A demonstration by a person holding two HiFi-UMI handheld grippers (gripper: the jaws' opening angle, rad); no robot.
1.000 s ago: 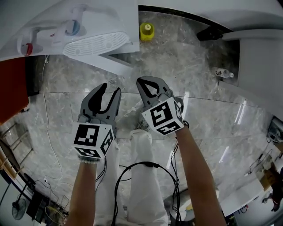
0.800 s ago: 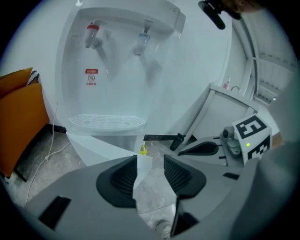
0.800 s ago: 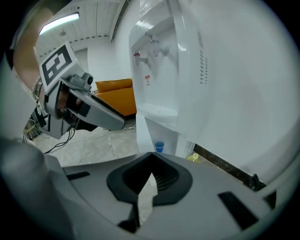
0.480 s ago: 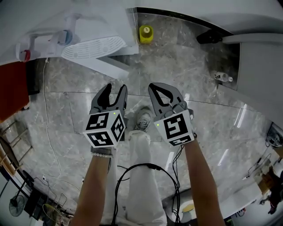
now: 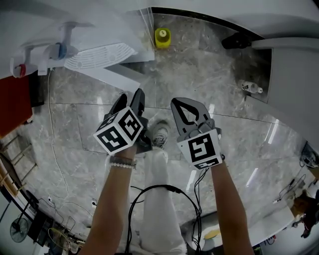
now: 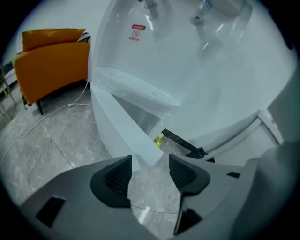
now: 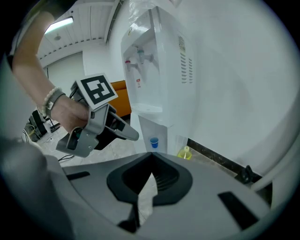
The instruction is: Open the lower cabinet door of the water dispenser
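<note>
Grey marble floor [image 5: 214, 74] underfoot, glossy, running up to a white wall [image 5: 214, 7] at the far side. Far left sits one orange sofa [image 5: 14, 99], with a single white cable [image 5: 51, 124] trailing across the tiles beside it.

Next along is the one water dispenser [image 5: 99, 25], white, against the far-left wall. It has two taps [image 5: 61, 50], one red and one blue, over a slotted tray. Its lower cabinet door [image 5: 117, 74] is below that tray and already stands angled out from the body. In the right gripper view one blue cup [image 7: 153, 142] shows low on the dispenser's front.

Now the left gripper [image 5: 132, 97], near the middle and tipped down toward that door: its jaws have just been opening, they stand wide, and nothing is between the pads. It is short of the door, not touching.

Beside it is the right gripper [image 5: 183, 103], jaws pressed together, holding nothing, over bare floor.

One yellow bottle [image 5: 162, 36] stands by the far wall, just right of the dispenser. One small clear bottle [image 5: 249, 87] lies further right.
</note>
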